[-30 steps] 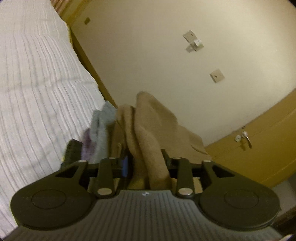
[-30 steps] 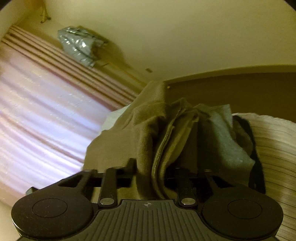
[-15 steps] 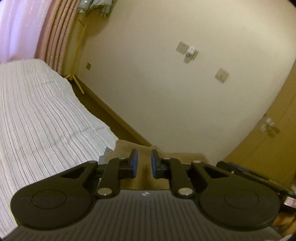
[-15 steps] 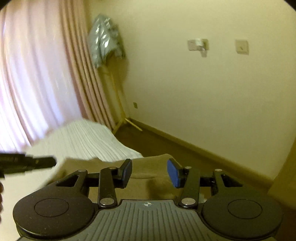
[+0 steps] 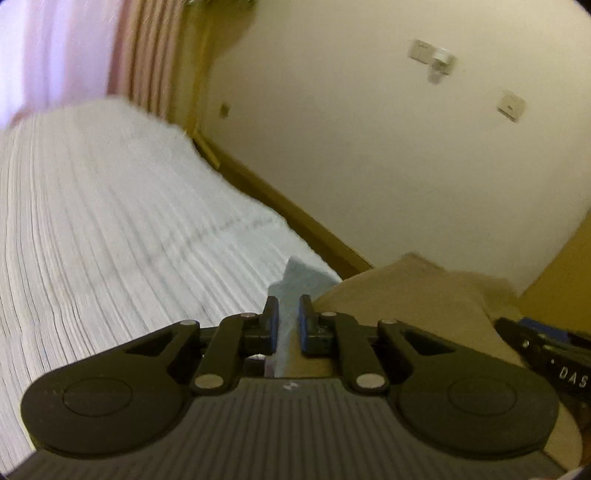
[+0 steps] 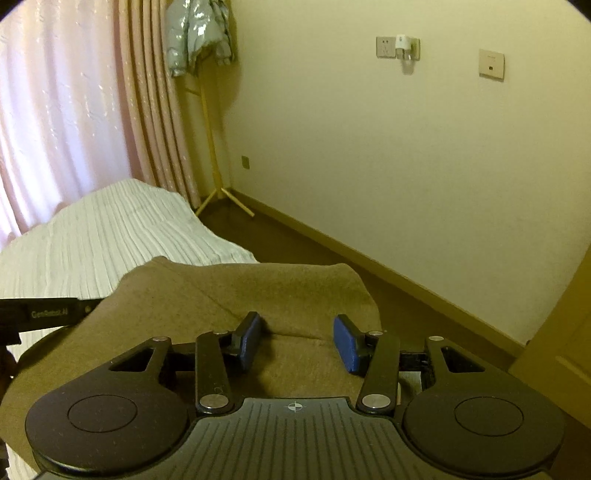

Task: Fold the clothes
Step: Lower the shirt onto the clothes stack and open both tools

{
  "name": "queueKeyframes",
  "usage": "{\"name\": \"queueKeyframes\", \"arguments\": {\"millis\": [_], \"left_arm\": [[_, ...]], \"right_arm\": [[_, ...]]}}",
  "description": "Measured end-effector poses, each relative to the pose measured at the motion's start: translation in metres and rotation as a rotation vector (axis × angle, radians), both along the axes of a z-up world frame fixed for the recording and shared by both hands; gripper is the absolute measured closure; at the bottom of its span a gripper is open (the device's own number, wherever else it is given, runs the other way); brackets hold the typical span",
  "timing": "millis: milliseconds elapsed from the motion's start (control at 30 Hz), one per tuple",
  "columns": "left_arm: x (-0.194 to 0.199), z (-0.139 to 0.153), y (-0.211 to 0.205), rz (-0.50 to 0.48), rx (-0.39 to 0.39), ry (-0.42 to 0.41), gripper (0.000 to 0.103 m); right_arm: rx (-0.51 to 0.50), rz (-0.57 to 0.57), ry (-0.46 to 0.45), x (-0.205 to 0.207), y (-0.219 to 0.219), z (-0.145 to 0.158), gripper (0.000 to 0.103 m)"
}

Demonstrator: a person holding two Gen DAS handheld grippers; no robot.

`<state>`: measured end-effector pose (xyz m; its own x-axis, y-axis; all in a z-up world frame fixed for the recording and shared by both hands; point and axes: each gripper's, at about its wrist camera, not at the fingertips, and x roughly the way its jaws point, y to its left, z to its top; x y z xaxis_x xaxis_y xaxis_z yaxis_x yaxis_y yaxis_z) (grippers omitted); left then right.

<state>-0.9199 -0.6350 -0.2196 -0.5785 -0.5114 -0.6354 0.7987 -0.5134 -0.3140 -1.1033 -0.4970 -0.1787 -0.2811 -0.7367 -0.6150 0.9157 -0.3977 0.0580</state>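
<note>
The right gripper [image 6: 297,343] has its blue-padded fingers [image 6: 347,347] spread wide with nothing between them, hovering low over the brown garment [image 6: 258,291] that fills the lower middle of its view; the left gripper [image 5: 287,325] shows only a narrow gap, gripping nothing, with a pale blue-grey cloth [image 5: 301,277] seen past the fingertips. Outward, the white ribbed bedspread [image 5: 110,229] fills the left of the frame; pink curtains [image 6: 74,92] and a silver jacket [image 6: 195,33] sit upper left; cream wall [image 6: 406,166] right.

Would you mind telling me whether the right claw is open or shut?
Open: the right claw has a wide gap between its blue pads, empty above the brown garment.
</note>
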Motion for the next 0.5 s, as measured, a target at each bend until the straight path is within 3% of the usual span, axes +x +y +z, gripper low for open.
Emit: {"name": "queueKeyframes", "arguments": {"millis": [167, 333, 500], "left_arm": [[0.023, 0.039, 0.008, 0.008, -0.046, 0.042, 0.096], [0.041, 0.09, 0.046, -0.048, -0.09, 0.041, 0.096], [0.042, 0.097, 0.1, -0.115, -0.062, 0.004, 0.096]], "right_arm": [[-0.086, -0.036, -0.122, -0.019, 0.017, 0.032, 0.056], [-0.125, -0.018, -0.157, -0.018, 0.064, 0.062, 0.056], [-0.081, 0.046, -0.142, 0.009, 0.098, 0.067, 0.056]]}}
